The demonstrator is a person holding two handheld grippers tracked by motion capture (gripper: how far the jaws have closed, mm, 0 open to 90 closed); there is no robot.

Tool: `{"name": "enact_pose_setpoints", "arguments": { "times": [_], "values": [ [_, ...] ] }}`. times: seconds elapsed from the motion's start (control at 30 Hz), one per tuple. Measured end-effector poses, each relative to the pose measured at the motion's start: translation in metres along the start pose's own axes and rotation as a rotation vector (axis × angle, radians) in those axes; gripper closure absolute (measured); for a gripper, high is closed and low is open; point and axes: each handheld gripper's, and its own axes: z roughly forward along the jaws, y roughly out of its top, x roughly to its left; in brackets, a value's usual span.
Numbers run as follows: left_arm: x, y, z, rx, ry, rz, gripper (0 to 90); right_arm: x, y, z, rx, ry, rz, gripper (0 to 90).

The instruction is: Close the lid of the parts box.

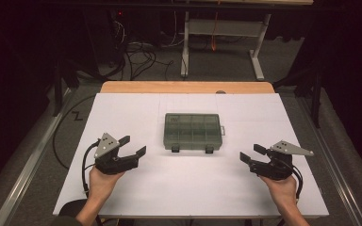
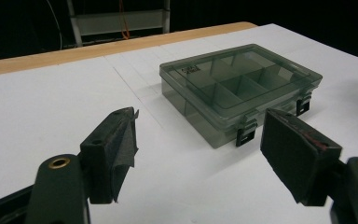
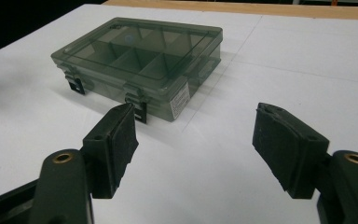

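While both hands rest low at the near edge of a white table [image 1: 122,188], a closed, smoky-clear compartment box [image 1: 193,131] lies flat in the middle of it, well apart from both tools. Its two dark latches [image 2: 245,134] face the person, and the dividers inside show through the lid; whether anything sits in the compartments cannot be told. The left gripper [image 1: 135,145] points in toward the box from the left, its jaws spread wide and holding nothing. The right gripper [image 1: 250,154] mirrors it from the right, jaws likewise wide apart and empty. Bare tabletop lies between each pair of black pads [image 3: 121,140] and the box.

Trouble seems most likely at the latches. They are small and sit low against the table, so a broad pad could slip off one or press both halves together instead of prying. The box looks light, so an unbraced push from one side would probably slide it across the smooth surface.
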Motion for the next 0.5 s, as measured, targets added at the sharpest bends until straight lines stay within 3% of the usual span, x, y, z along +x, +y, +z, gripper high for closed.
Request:
{"name": "enact_pose_setpoints", "arguments": {
  "times": [0.3, 0.5],
  "values": [
    [0.002, -0.007, -0.001, -0.006, 0.005, -0.019, 25.5, 0.004, -0.007, 0.001, -0.014, -0.012, -0.014, 32.1],
    [0.0, -0.011, 0.0, 0.008, 0.008, -0.01, 25.4, 0.004, -0.014, 0.0, -0.02, -0.015, -0.015, 31.9]
  ]
}}
